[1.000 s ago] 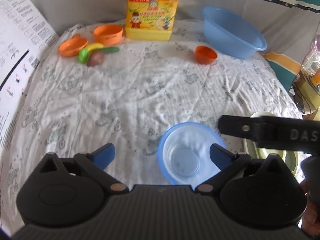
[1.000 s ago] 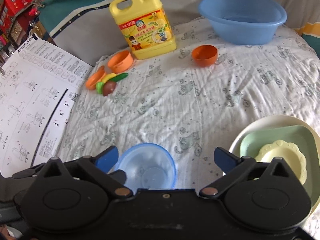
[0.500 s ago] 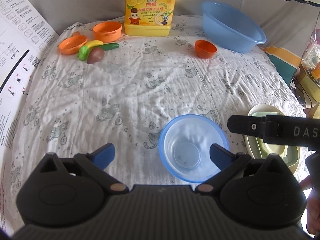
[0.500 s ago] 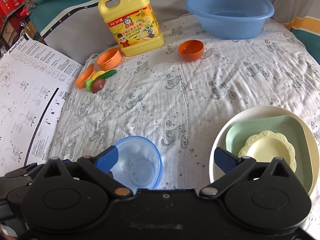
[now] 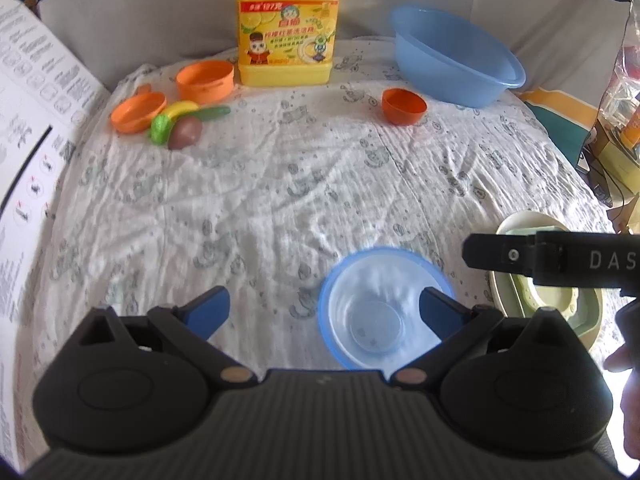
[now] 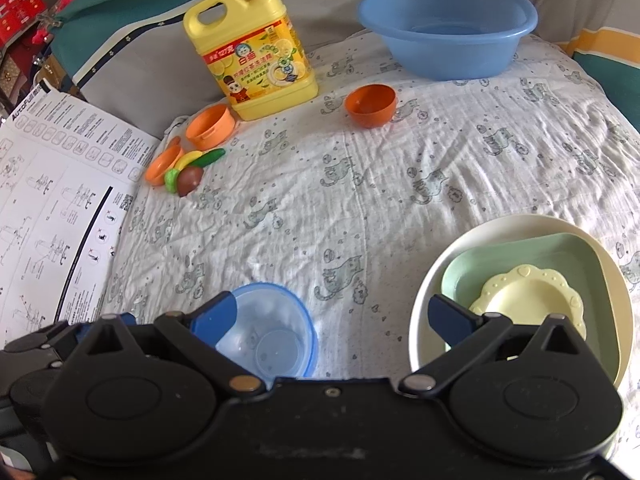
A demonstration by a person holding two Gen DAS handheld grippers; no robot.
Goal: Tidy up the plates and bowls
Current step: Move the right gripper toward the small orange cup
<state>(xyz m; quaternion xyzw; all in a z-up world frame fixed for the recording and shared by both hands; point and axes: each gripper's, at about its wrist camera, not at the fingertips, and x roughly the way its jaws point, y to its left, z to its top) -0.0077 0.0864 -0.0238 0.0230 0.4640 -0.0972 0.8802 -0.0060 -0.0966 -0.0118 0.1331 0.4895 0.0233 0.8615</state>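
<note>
A clear blue bowl [image 5: 380,312] stands upright on the cloth, just inside my left gripper's [image 5: 324,310] right finger; the gripper is open and empty. It also shows in the right wrist view [image 6: 268,336], by the left finger of my open, empty right gripper [image 6: 336,316]. A stack of a cream plate [image 6: 500,232], a green square dish [image 6: 540,256] and a small yellow scalloped plate [image 6: 524,292] lies at the near right. A small orange bowl [image 6: 370,104] sits further back. My right gripper's finger [image 5: 540,258] crosses over the stack.
A yellow detergent jug [image 6: 256,56] and a blue basin [image 6: 448,24] stand at the back. Two orange bowls [image 6: 208,126] and toy vegetables [image 6: 188,172] lie at the back left. A printed sheet [image 6: 52,200] covers the left edge.
Both grippers drew back and shifted slightly; the blue bowl and plate stack stay in place. Both remain open.
</note>
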